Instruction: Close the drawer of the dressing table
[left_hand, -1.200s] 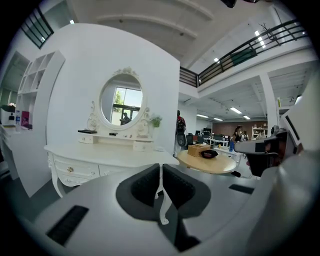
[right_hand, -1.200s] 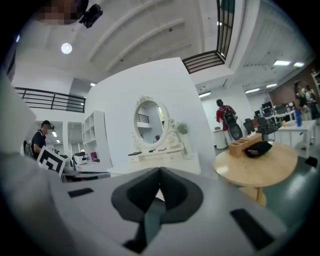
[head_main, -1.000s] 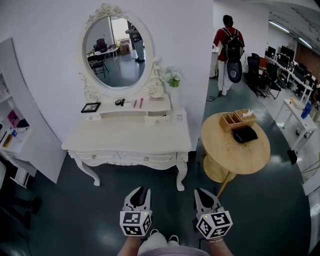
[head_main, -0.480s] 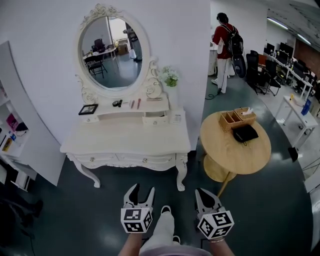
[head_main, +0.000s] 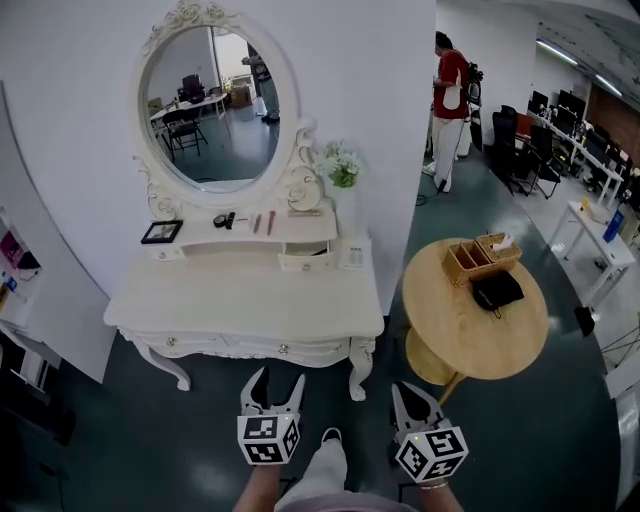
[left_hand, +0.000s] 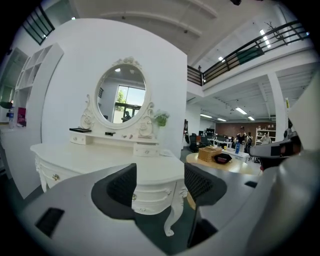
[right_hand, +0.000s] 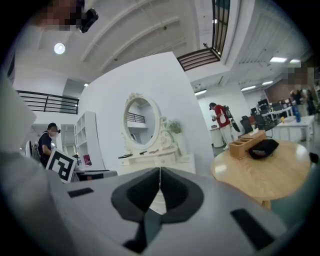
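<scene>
The white dressing table with its oval mirror stands against the wall ahead. A small drawer on its upper shelf is pulled out a little. Both grippers hang over the dark floor in front of the table, touching nothing. My left gripper is just short of the front edge; its jaws are opening, with nothing between them. In the left gripper view the left gripper frames the table's curved leg. My right gripper is shut and empty, and the right gripper view shows the right gripper with its pads together.
A round wooden table with a wooden organiser and a black pouch stands close on the right. White shelving is at the left. A person stands far back. My own leg and shoe are between the grippers.
Both grippers and the head view have come closer to the dressing table. The left gripper's jaws have gone from nearly shut to apart. The right gripper stays shut.
</scene>
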